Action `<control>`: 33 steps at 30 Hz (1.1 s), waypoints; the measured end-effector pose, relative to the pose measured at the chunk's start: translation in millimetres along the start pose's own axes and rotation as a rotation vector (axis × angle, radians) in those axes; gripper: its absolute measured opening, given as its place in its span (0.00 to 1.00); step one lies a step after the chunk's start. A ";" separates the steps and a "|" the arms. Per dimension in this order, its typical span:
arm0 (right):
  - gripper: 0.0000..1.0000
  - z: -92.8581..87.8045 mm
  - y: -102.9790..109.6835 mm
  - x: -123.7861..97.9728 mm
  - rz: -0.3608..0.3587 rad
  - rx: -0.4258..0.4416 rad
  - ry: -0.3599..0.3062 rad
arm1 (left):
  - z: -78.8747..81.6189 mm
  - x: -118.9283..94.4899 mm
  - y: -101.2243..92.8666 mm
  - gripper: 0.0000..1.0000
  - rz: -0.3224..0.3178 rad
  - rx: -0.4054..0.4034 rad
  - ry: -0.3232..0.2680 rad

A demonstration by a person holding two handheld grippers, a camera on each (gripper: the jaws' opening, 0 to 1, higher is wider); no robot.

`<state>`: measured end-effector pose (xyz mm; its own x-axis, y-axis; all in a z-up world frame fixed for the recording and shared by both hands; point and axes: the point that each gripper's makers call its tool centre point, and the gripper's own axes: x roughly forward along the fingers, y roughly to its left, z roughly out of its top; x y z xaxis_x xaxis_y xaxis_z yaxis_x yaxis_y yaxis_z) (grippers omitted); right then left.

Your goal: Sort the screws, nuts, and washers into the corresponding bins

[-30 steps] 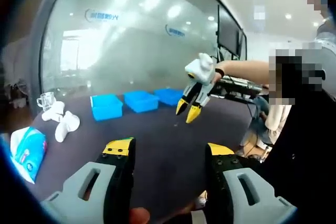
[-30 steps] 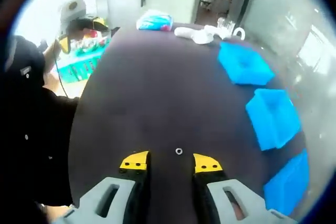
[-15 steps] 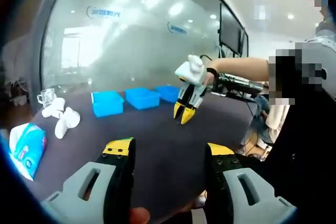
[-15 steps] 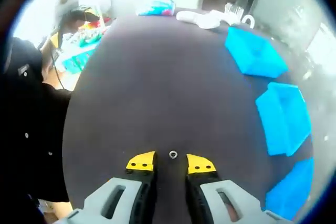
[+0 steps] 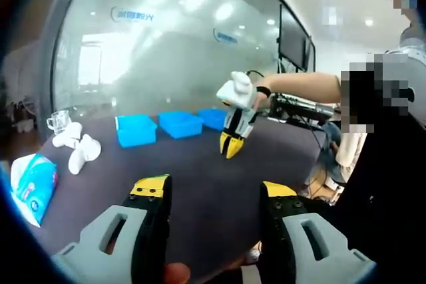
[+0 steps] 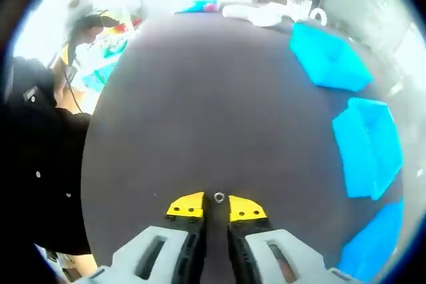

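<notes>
Where right tongs point(image 6: 216, 208) narrow, a nut point(image 6: 219, 197) (tiny) shows.

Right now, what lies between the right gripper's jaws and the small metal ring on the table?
Nothing: in the right gripper view the ring sits just past the nearly closed tips of the right gripper, with bare dark table between.

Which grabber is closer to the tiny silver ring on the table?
The right gripper: the ring sits just past its nearly closed tips. The left gripper hangs open near the table's edge, far back.
</notes>
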<state>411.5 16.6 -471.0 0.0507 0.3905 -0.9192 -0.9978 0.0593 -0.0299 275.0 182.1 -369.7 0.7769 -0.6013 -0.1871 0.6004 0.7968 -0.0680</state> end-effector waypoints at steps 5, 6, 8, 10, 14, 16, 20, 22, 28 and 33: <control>0.02 -0.3 -1.4 -0.5 -0.040 -0.036 0.012 | 1.1 -0.2 -1.0 0.51 0.000 0.000 -0.003; 0.02 -0.4 -1.3 -0.8 -0.043 -0.035 0.012 | 1.9 -0.2 -1.7 0.51 -0.001 0.001 -0.004; 0.02 -0.2 -0.8 -2.3 -0.050 -0.037 0.006 | 3.9 -0.7 -2.9 0.51 -0.003 0.003 -0.009; 0.02 0.7 2.6 -5.2 -0.049 -0.031 -0.008 | 5.4 -1.1 -2.7 0.51 -0.001 0.005 -0.012; 0.02 3.3 10.0 -13.5 -0.057 -0.016 -0.054 | 7.5 -2.2 -0.7 0.51 0.008 0.008 -0.015; 0.02 5.4 13.9 -20.9 -0.074 -0.003 -0.093 | 9.3 -2.6 1.0 0.51 0.015 0.008 -0.019; 0.02 12.5 20.0 -38.1 -0.107 0.039 -0.199 | 13.6 -3.6 3.5 0.51 0.024 0.009 -0.029; 0.02 12.5 24.4 -48.3 -0.122 0.053 -0.245 | 15.6 -4.2 4.5 0.51 0.027 0.012 -0.034; 0.02 9.2 27.6 -79.5 -0.239 0.136 -0.405 | 21.4 -4.0 5.9 0.51 0.035 0.018 -0.047; 0.02 -1.7 24.3 -104.9 -0.369 0.235 -0.523 | 28.1 -4.8 6.2 0.51 0.044 0.022 -0.065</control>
<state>381.8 -24.5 -376.0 0.4591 0.6956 -0.5526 -0.8782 0.4491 -0.1644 280.3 188.2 -341.7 0.8127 -0.5689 -0.1257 0.5689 0.8214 -0.0397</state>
